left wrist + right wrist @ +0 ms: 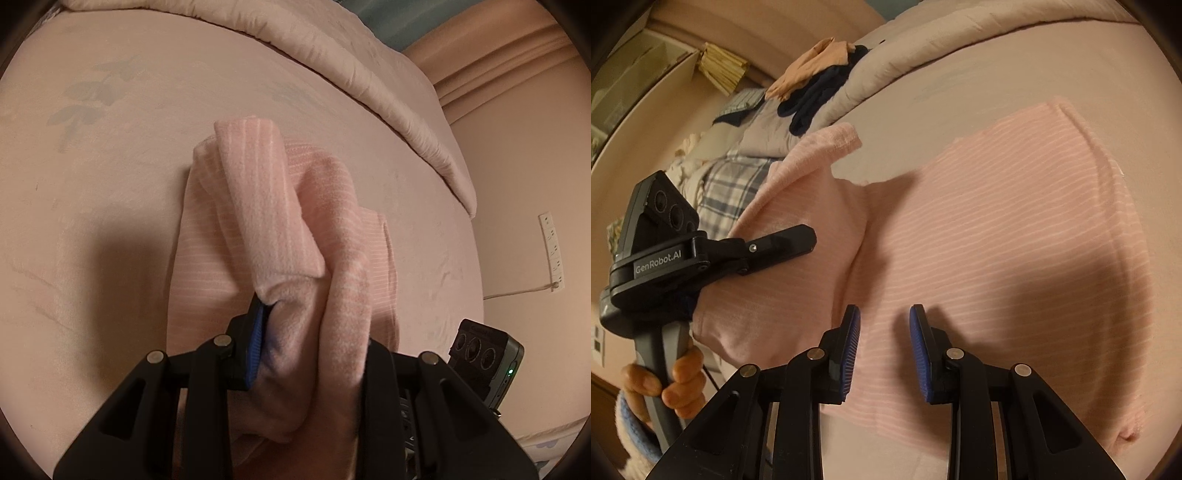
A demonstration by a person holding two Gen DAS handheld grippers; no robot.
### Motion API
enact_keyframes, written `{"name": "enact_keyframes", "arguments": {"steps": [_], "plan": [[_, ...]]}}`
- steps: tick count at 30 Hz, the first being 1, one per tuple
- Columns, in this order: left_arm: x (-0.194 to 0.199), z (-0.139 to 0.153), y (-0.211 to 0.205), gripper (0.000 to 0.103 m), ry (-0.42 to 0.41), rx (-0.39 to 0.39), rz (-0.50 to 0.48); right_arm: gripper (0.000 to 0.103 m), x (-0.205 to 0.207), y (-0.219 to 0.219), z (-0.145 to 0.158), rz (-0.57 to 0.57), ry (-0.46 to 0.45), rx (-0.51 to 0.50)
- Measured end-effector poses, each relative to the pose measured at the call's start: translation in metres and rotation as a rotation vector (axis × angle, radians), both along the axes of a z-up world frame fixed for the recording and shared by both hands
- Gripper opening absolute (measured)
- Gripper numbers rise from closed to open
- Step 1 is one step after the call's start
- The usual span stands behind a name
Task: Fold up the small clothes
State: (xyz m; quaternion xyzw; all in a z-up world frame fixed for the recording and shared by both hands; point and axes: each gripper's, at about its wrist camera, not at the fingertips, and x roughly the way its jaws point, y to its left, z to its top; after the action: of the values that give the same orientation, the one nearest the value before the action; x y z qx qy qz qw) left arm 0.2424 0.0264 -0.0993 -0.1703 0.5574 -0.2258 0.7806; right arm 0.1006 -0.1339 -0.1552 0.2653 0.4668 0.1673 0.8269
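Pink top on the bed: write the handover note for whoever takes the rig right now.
Left gripper: shut on a bunched fold of the pink top, lifting that side over the body.
Right gripper: open, nothing between its pads, hovering over the flat body near its front edge.
Top lies on the bed; its body is spread flat, one sleeve sticking out behind.
Done: spreading. The first side fold is under way.
Left: lay that fold down, fold the other side, then halve. More clothes wait on the quilt.

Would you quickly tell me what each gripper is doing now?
Left gripper: shut on the pink striped fleece garment.
Right gripper: open, holding nothing.
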Motion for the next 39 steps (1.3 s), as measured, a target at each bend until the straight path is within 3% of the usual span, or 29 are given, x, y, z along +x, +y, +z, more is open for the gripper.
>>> {"name": "enact_keyframes", "arguments": {"steps": [5,11,14,16,19,23,26,32,35,37,39], "plan": [[0.000,0.001,-0.022,0.027,0.007,0.015,-0.022,0.029,-0.005,-0.012,0.001,-0.019,-0.017,0.064],[0.001,-0.006,-0.057,0.027,0.036,0.038,-0.062,0.039,-0.014,-0.037,-0.004,-0.065,-0.005,0.117],[0.003,-0.017,-0.073,0.039,0.088,0.023,-0.073,0.049,-0.018,-0.049,-0.010,-0.095,0.014,0.171],[0.003,-0.024,-0.081,0.055,0.114,0.004,-0.072,0.051,-0.020,-0.055,-0.014,-0.106,0.022,0.219],[0.005,-0.024,-0.083,0.067,0.129,-0.049,-0.071,0.051,-0.023,-0.061,-0.018,-0.123,0.032,0.249],[0.004,-0.014,-0.084,0.071,0.146,-0.198,-0.100,0.051,-0.023,-0.067,-0.025,-0.139,0.052,0.339],[-0.001,-0.004,-0.089,0.071,0.145,-0.239,-0.135,0.051,-0.022,-0.067,-0.029,-0.150,0.060,0.389],[-0.012,0.016,-0.062,0.071,0.104,-0.292,-0.124,0.051,-0.028,-0.074,-0.037,-0.186,0.090,0.476],[-0.017,0.017,-0.038,0.071,0.075,-0.237,-0.073,0.051,-0.032,-0.076,-0.036,-0.211,0.089,0.483],[-0.023,0.008,-0.025,0.071,0.095,-0.215,-0.059,0.052,-0.033,-0.076,-0.035,-0.221,0.091,0.490],[-0.030,-0.005,-0.021,0.071,0.141,-0.244,-0.067,0.056,-0.034,-0.075,-0.034,-0.238,0.093,0.502]]}}
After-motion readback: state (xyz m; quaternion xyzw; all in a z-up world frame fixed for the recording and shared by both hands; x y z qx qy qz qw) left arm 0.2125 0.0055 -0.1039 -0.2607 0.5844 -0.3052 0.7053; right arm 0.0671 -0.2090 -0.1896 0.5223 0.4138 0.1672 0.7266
